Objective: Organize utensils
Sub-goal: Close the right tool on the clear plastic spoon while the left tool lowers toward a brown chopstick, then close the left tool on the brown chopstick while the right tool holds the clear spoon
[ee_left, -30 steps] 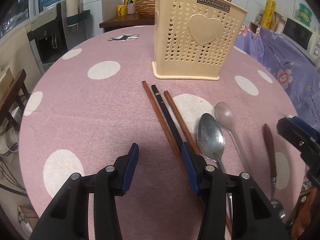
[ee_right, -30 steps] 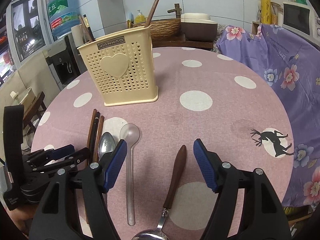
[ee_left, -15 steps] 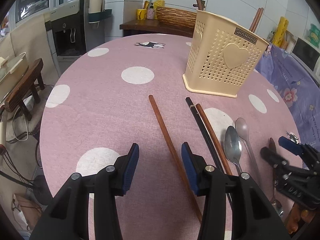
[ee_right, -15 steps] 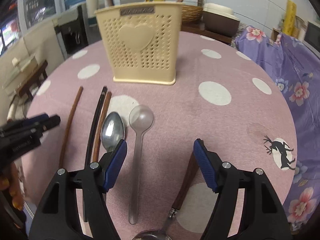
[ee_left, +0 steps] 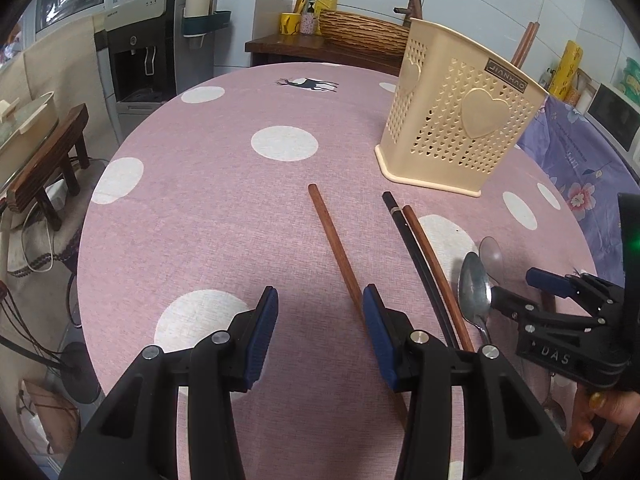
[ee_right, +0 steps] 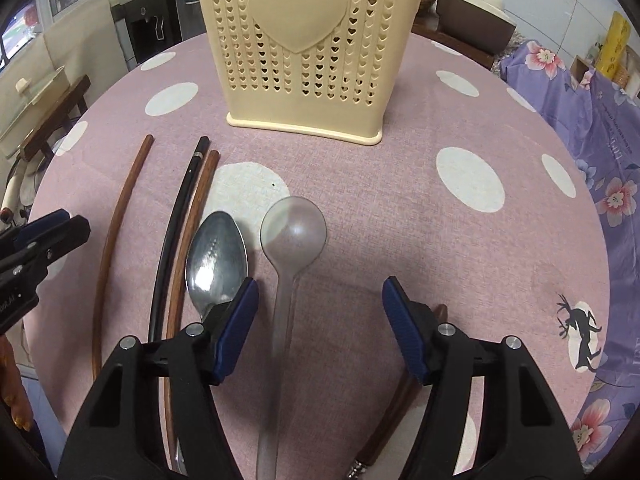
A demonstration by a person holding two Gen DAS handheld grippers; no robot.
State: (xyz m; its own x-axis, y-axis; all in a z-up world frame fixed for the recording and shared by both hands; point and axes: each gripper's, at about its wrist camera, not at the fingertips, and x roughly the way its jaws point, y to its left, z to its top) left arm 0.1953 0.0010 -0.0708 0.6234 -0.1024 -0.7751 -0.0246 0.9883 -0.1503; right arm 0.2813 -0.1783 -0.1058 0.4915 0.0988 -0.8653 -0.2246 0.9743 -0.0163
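Right wrist view: translucent plastic spoon (ee_right: 292,252) lying between wide-open right gripper (ee_right: 320,312) fingers; cream perforated plastic utensil holder (ee_right: 308,48) beyond, contents unseen; left gripper (ee_left: 320,312) likewise wide.

Cream perforated plastic holder (ee_right: 304,52): we are seeing smooth, matt plastic.
Pink dotted cloth table cover (ee_right: 400,216): showing a woven, matt cloth.
Oval steel spoon (ee_right: 216,258): gleaming as glossy metal.
Clear plastic spoon (ee_right: 292,236): looking translucent, smooth.
Reddish-brown wooden chopstick (ee_left: 334,246): looking matt.
Black chopstick (ee_right: 176,224): shining slightly.
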